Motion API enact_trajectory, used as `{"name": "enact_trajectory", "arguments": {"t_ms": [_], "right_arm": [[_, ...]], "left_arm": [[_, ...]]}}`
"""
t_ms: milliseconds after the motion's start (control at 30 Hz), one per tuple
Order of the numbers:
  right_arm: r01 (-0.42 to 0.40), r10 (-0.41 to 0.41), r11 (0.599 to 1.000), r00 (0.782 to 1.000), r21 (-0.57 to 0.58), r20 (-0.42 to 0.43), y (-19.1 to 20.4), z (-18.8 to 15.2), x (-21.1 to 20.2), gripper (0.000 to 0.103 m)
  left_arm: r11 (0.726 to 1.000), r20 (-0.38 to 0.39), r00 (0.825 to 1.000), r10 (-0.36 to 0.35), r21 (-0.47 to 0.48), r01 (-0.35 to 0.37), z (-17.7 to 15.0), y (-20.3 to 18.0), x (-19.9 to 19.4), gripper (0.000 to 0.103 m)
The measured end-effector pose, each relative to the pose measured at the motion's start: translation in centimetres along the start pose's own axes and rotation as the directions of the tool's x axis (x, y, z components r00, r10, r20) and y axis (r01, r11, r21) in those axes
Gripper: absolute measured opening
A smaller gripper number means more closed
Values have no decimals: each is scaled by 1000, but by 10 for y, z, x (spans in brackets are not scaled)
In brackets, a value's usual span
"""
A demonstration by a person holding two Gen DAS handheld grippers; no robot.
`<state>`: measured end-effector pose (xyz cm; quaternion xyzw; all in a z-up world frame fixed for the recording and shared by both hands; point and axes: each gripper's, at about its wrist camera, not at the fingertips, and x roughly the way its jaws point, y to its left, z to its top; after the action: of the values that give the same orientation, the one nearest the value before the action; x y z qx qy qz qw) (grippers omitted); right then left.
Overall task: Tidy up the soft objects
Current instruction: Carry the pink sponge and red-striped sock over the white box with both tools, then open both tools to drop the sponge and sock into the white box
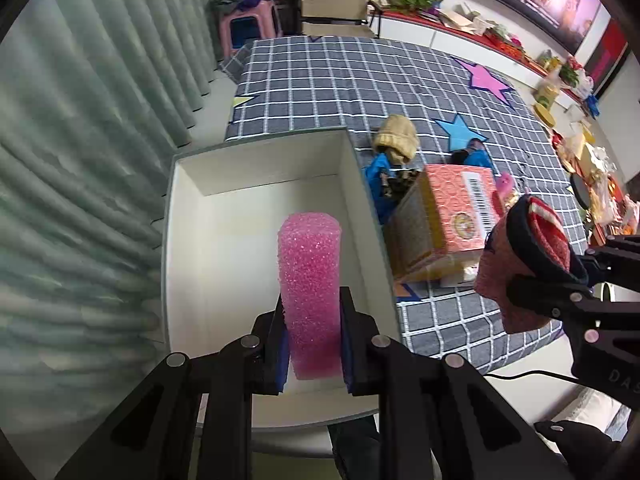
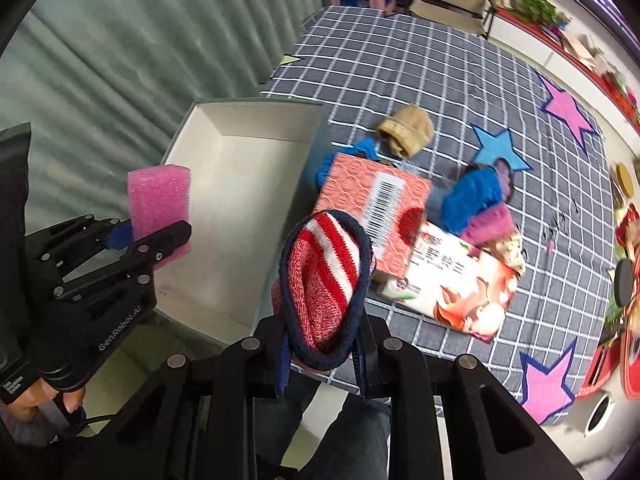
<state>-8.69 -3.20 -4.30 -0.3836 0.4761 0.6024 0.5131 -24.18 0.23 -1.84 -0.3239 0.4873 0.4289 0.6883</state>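
Grippers carrying soft items over a checked, star-patterned bedspread [image 1: 360, 80] beside green curtains [image 1: 80, 160].

The white box [image 1: 256, 160] is sitting at the bedspread's nine-o'clock edge; the left gripper [image 1: 312, 320] is clamping a pink sponge [image 1: 310, 280] above it, while the right gripper [image 2: 320, 344] is squeezing a red-striped knit sock [image 2: 324, 276].

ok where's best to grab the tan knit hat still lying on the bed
Grip the tan knit hat across its soft rounded crown, coming straight down from above. It lies slumped on the checked bedspread, and its near side crowds the blue cloth and orange box; the far side is open.
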Motion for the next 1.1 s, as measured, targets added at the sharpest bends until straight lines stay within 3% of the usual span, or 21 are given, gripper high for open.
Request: {"name": "enact_trajectory", "arguments": {"t_ms": [667, 1033, 1067, 1100], "right_arm": [[-91, 84, 983, 995, -162, -47, 67, 32, 32, 26], [-113, 95, 973, 991, -203, -98, 91, 55, 58, 26], [-117, 98, 973, 990, -201, -100, 91, 56, 60, 26], [-121, 102, 972, 990, -201, -101, 91, 57, 61, 26]], "left_arm": [[979, -109, 991, 76, -179, -95, -38, 52, 41, 22], [974, -127, 989, 73, -206, -98, -43, 59, 57, 23], [975, -124, 990, 72, -201, -96, -43, 59, 58, 26], [976, -126, 990, 71, -195, -94, -43, 58, 60, 37]]}}
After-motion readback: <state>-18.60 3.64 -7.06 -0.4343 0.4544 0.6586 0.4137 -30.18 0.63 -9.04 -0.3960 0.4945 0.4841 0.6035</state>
